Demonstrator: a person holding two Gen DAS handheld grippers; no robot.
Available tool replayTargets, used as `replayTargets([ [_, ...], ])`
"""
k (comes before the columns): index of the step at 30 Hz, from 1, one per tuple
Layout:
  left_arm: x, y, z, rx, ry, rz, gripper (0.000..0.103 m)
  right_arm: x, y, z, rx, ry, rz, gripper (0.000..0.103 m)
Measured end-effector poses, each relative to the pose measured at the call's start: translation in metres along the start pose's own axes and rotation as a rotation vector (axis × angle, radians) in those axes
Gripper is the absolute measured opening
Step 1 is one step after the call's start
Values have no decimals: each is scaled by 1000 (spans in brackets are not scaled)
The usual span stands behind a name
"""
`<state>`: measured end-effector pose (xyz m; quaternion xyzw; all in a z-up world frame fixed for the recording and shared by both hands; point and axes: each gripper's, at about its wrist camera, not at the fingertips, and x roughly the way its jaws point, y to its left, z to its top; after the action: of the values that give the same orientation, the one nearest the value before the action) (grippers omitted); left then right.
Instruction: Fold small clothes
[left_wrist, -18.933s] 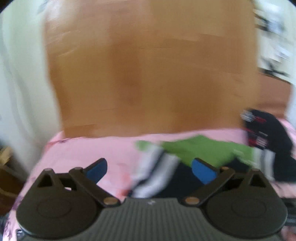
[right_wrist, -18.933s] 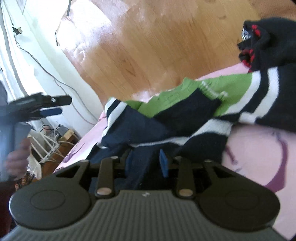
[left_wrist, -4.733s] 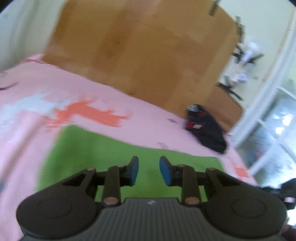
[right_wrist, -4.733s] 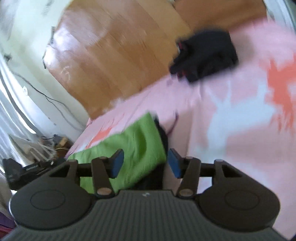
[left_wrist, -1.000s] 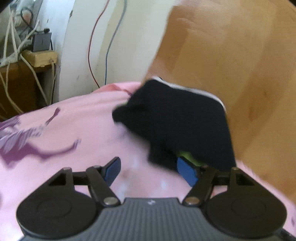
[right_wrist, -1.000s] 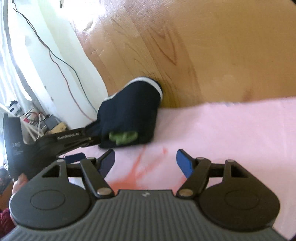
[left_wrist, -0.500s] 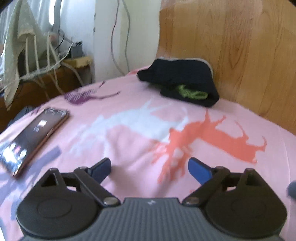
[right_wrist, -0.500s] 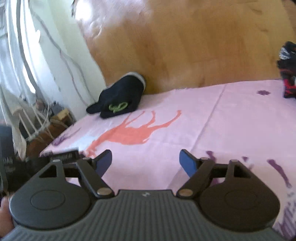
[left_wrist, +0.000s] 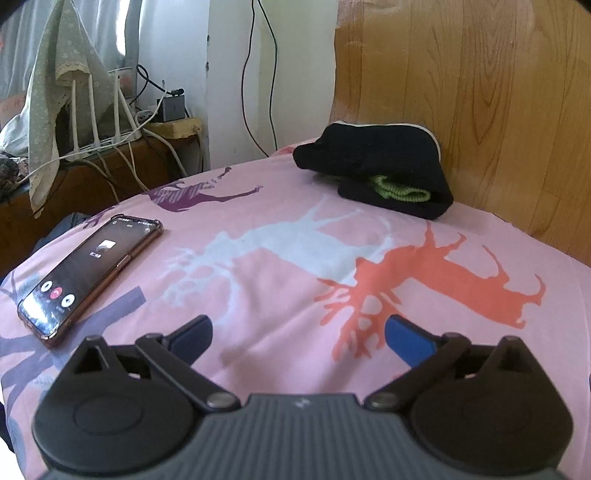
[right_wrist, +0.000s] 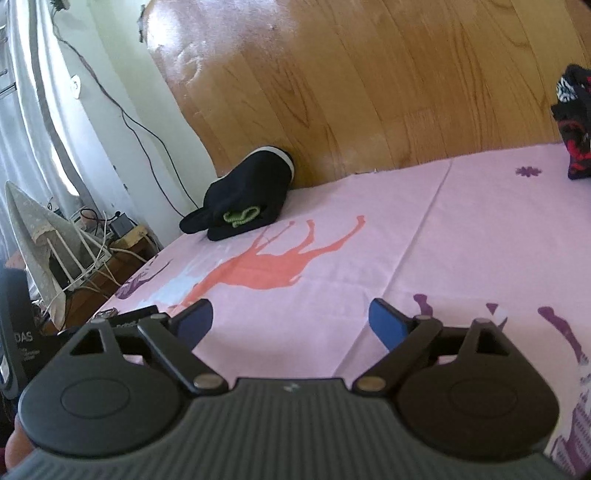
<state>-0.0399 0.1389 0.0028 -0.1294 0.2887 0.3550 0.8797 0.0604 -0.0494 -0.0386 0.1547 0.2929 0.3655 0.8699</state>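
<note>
- Both grippers have backed away from the folded dark sweater (left_wrist: 373, 173), which a second ago filled the left wrist view and now lies well apart, at the far edge of the pink bedsheet (left_wrist: 280, 206) against the wooden headboard (left_wrist: 480, 92).
- Left gripper (left_wrist: 297, 332): jaws opening, spread wide, nothing between them but bedsheet.
- Right gripper (right_wrist: 290, 319): jaws likewise opening, nothing between them.
- The sweater sits as a compact bundle, green knit showing at its open end.
- A phone (left_wrist: 88, 273) with a lit screen lies on the bedsheet near the left gripper.
- Step in hand: this garment looks finished and set aside.
- Next move, as I judge it: turn to the dark red-patterned garment (right_wrist: 574, 122) far right and spread it flat before folding.
</note>
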Motion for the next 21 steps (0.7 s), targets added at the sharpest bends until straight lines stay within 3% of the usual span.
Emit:
replayTargets([
  [21,-10,-8,-3,63,-78,17,103,-1,0,0,-5,11,2,93],
])
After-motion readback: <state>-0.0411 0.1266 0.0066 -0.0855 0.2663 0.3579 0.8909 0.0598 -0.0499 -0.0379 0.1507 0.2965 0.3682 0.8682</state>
